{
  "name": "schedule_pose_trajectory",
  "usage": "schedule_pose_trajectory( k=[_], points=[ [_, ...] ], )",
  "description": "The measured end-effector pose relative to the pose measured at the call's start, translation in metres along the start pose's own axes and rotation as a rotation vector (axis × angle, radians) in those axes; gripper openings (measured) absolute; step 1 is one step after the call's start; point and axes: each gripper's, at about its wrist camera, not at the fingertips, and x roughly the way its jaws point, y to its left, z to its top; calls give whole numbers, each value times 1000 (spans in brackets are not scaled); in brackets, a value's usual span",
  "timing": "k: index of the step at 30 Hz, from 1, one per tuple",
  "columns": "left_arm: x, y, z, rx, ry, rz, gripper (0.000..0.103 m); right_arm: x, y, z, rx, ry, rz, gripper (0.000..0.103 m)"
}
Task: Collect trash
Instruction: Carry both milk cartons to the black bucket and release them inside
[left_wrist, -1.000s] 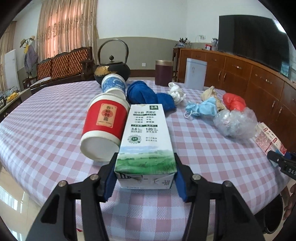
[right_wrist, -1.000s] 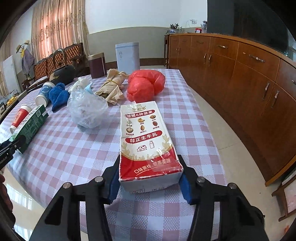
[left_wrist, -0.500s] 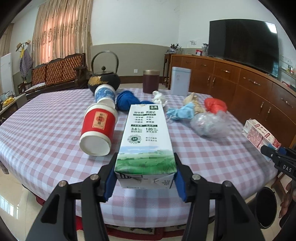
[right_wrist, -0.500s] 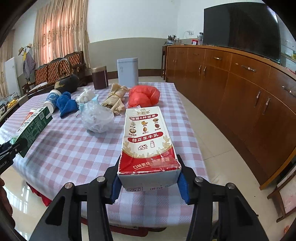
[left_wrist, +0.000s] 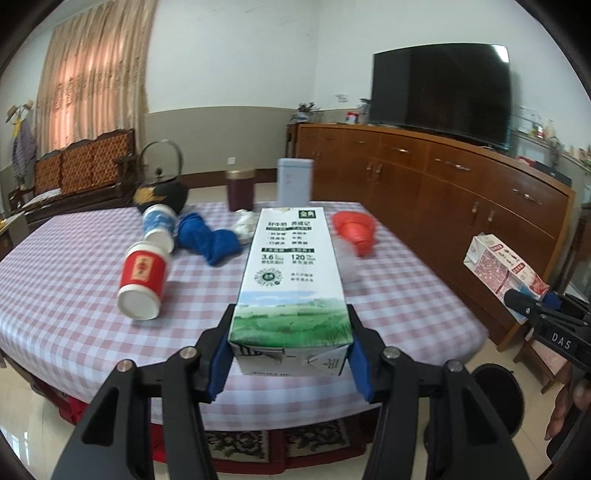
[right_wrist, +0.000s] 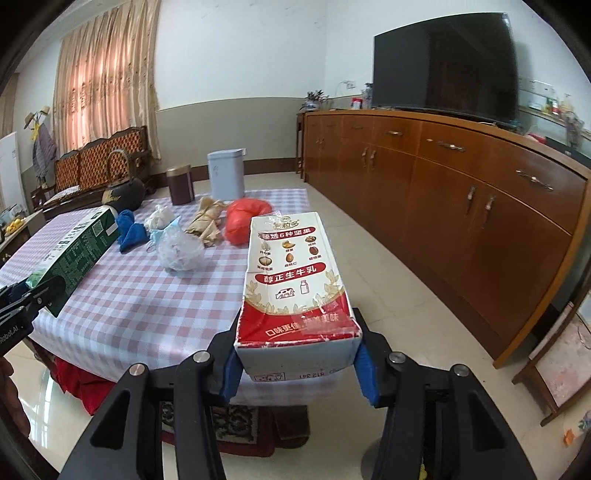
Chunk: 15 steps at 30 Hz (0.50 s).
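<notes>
Both cartons have risen off the checked counter (left_wrist: 85, 280) since a second ago and now hang in the air in front of it, with the counter's near edge and the floor showing beneath them. At the lower centre of the left wrist view, the left tongs (left_wrist: 290, 354) hold the green-and-white milk carton (left_wrist: 291, 280) by its base, blue pads pressed to its two sides, its long body pointing away up the frame. At the lower centre of the right wrist view, the right tongs (right_wrist: 299, 363) hold the red-and-white nut milk carton (right_wrist: 295, 280) the same way; its base is dented. Each carton also shows at the edge of the other view. That lift suggests two pieces of trash are collected and on their way to a bin; a round black bin (left_wrist: 498, 398) sits on the floor at the lower right of the left view. More litter lies on the counter: a red paper cup (left_wrist: 142, 284) on its side, a blue-patterned cup (left_wrist: 159, 225), a blue cloth (left_wrist: 210, 240), a red plastic bag (right_wrist: 245, 218), a clear plastic bag (right_wrist: 179, 251) and a crumpled brown paper bag (right_wrist: 207, 221).
</notes>
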Motion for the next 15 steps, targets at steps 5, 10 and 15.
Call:
schedule_pose_trajectory(
  k=[5,10,15],
  points=[
    [-7,-36,1,43,-7,-71,55,-22,-26,-8,34,-12,-39,53],
    [-8,-71,1,90,-3,-142,55,-39,-61,-20,78,-11,-95,53],
    [-6,-110,-3,138,6,-217,55,-53,-94,-34,113,-5,-149,53]
  ],
)
